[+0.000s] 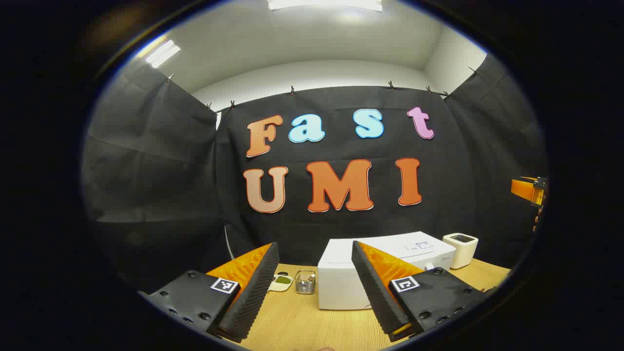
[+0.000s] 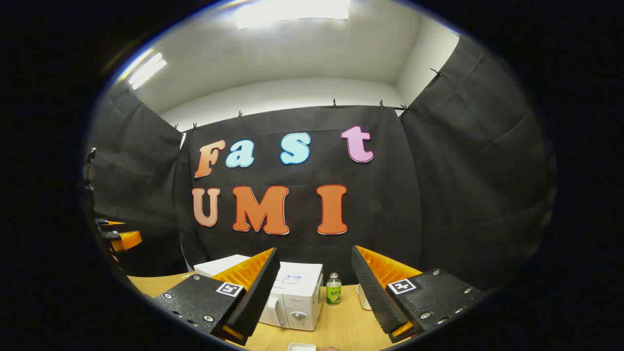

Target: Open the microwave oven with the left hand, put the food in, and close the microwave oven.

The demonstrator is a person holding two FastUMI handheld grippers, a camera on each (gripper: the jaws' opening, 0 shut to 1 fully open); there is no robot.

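Holding both my left gripper (image 1: pixel 314 287) and right gripper (image 2: pixel 314 292) spread empty, I see the microwave (image 2: pixel 292 295) far ahead, door seemingly closed.

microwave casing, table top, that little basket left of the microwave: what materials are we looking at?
Microwave: smooth matte white casing, looks like painted metal or plastic; can't tell which. Table: light wood-grain top, visible streaks; likely laminate or veneer rather than solid wood, though that's open. Basket: thin see-through mesh with a grey metallic glint, probably wire.
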